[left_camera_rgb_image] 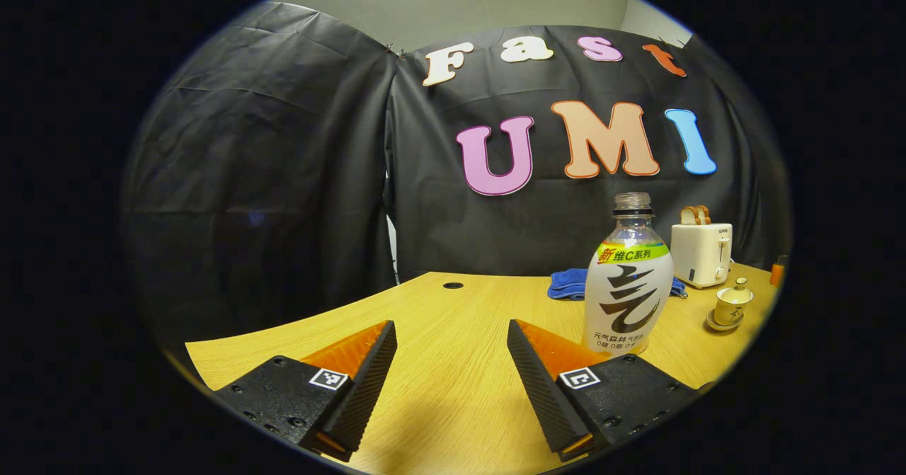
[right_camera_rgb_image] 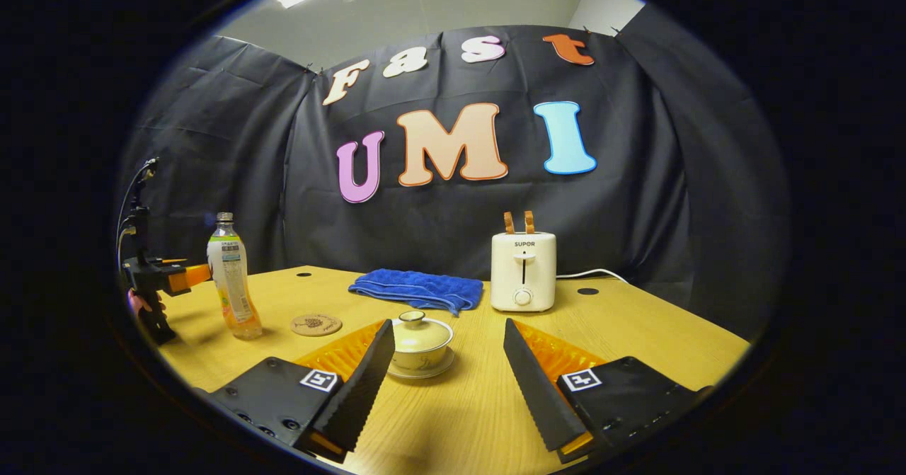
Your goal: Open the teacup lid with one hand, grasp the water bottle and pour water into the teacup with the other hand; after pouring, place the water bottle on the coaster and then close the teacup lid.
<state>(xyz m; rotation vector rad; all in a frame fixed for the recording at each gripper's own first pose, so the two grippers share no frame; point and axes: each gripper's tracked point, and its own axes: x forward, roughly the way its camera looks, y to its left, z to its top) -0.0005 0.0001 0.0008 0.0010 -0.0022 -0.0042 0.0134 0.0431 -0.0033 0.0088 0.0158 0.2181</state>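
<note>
1. On my left gripper view, the left gripper (left_camera_rgb_image: 451, 362) hangs just above the wooden table (left_camera_rgb_image: 453, 404) with its fingers spread wide and nothing between them.
2. The water bottle (left_camera_rgb_image: 628, 277) stands upright, uncapped, just ahead of that gripper and to the right of its right finger; I see no contact.
3. From the right gripper view, I see the left gripper (right_camera_rgb_image: 185, 275) beside the bottle (right_camera_rgb_image: 232, 280), close to it, a hand (right_camera_rgb_image: 139, 302) holding it from behind.
4. My right gripper (right_camera_rgb_image: 449, 372) is also released, fingers wide apart and empty.
5. The teacup (right_camera_rgb_image: 421, 347) sits on its saucer between and just beyond those fingers, nearer the left one, its lid (right_camera_rgb_image: 419, 330) on.
6. The round coaster (right_camera_rgb_image: 316, 324) lies flat between bottle and teacup, bare.
7. Behind the cup I see a folded blue towel (right_camera_rgb_image: 417, 289) and a white toaster (right_camera_rgb_image: 524, 270) with two slices of bread standing up in it.
</note>
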